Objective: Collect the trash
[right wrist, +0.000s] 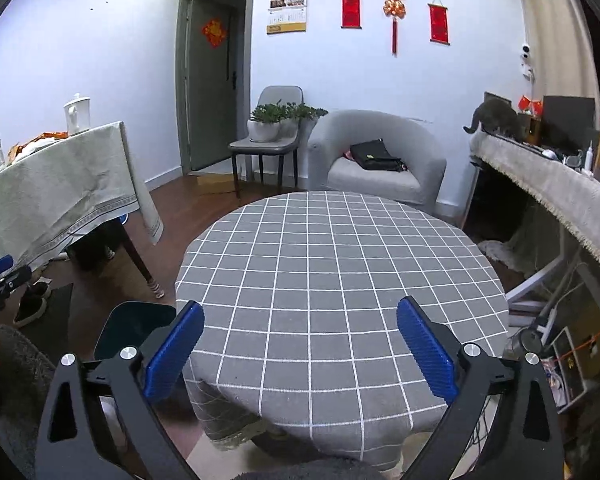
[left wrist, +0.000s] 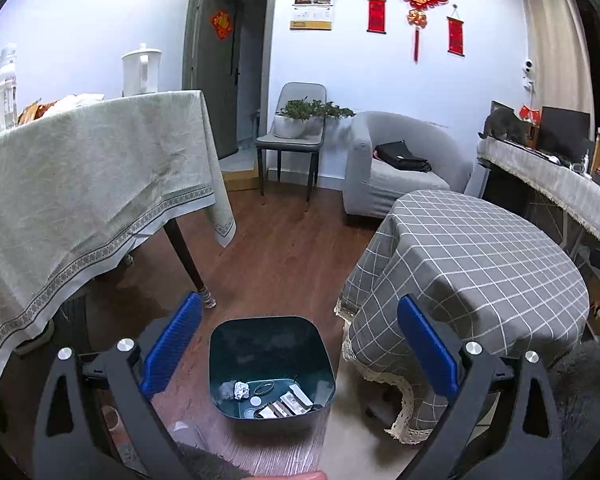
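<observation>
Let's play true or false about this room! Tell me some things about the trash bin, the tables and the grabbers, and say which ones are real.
1. The trash bin has bits of trash at the bottom. True.
2. The left gripper is squeezing a crumpled paper. False: its jaws stand wide open with nothing between them; the crumpled paper lies in the bin.
3. The round table wears a grey checked cloth. True.
4. The right gripper is shut. False: it is open, above the round table.
5. A cat sits on the armchair. False: the cat is on the long shelf at the right; the armchair holds a black bag.
</observation>
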Available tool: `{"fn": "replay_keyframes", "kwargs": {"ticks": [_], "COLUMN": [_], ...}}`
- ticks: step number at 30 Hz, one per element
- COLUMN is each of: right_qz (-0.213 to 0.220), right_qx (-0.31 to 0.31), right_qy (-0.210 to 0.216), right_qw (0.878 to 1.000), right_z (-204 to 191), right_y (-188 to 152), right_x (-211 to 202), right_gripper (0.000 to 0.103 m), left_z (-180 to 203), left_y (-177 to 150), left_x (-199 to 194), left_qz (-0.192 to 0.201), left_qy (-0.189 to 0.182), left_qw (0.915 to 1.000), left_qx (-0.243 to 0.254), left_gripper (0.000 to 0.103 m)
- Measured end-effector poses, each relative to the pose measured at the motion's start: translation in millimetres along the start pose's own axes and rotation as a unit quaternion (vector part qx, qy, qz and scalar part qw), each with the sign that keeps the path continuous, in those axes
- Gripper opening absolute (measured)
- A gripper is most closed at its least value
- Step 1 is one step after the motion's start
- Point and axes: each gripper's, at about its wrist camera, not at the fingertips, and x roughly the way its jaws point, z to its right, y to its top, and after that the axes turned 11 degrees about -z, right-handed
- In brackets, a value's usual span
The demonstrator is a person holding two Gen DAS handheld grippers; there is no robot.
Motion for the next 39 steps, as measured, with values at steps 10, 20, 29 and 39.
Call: {"fn": "replay_keyframes", "kwargs": {"ticks": [10, 20, 29, 39], "right_qz": [-0.016, -0.016, -0.019, -0.019], "right_qx": [0.022, -0.006, -0.01, -0.005], "right_qy": [0.035, 0.071, 0.07, 0.073], "right_qw": [0.999, 0.997, 0.997, 0.997], "right_z": [5.3, -9.4, -13.3, -13.1], "right_y": [-5.4, -3.9, -4.4, -4.8], "right_x": [17.6, 18.2, 19.3, 20.5], "right_gripper": [0.099, 0.099, 0.099, 0.099], "left_z": [10.0, 14.5, 16.6, 15.1], "left_y": [-9.0, -12.0, -13.3, -13.0], "left_x": [20.1, 24.5, 25.2, 25.3], "left_qz": [-0.04, -0.051, -0.051, -0.049], "left_qy": [0.007, 0.005, 0.003, 0.003], "left_qw": [0.999, 0.9985, 0.9984, 0.9986], "left_qx": [0.02, 0.02, 0.023, 0.019], "left_gripper": [0.1, 0.1, 0.1, 0.1]}}
